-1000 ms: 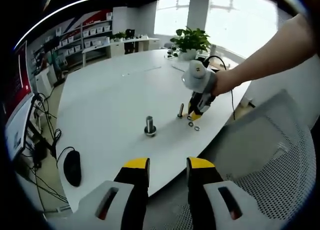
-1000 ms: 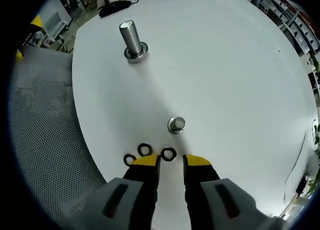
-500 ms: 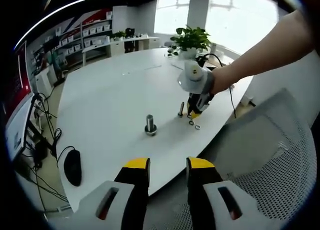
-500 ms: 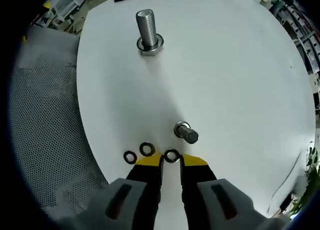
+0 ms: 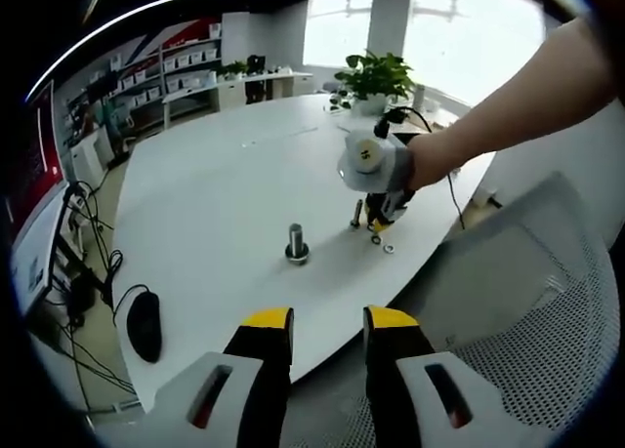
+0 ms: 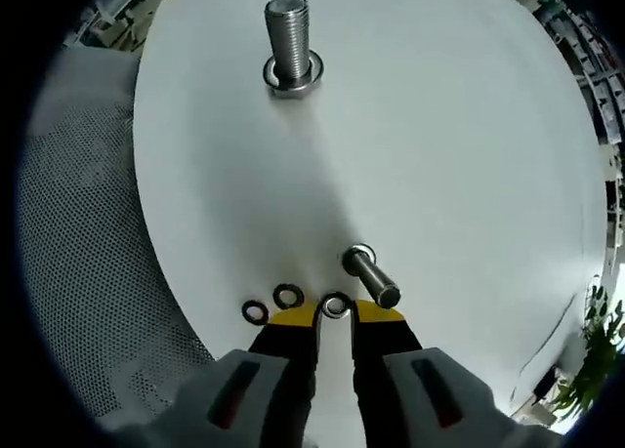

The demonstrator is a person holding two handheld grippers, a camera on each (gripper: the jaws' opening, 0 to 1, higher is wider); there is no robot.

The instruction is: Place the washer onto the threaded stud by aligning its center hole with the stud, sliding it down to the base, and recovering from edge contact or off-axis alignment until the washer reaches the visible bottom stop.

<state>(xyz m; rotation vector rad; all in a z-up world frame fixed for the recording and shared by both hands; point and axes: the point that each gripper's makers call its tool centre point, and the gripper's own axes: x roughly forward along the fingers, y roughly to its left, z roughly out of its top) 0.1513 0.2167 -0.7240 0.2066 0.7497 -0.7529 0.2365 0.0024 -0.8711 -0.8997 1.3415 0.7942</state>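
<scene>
Pick-up step: right gripper [image 6: 335, 316] narrowly parted astride washer [image 6: 335, 304], not yet clenched; next, close, lift, centre over small stud [image 6: 369, 275] just ahead

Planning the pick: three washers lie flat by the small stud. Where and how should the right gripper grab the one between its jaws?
Grip the washer across its outer rim, coming from above. It lies flat on the table, so only the edge offers hold. The small stud leans close beside it; keep the right gripper clear of it.
</scene>
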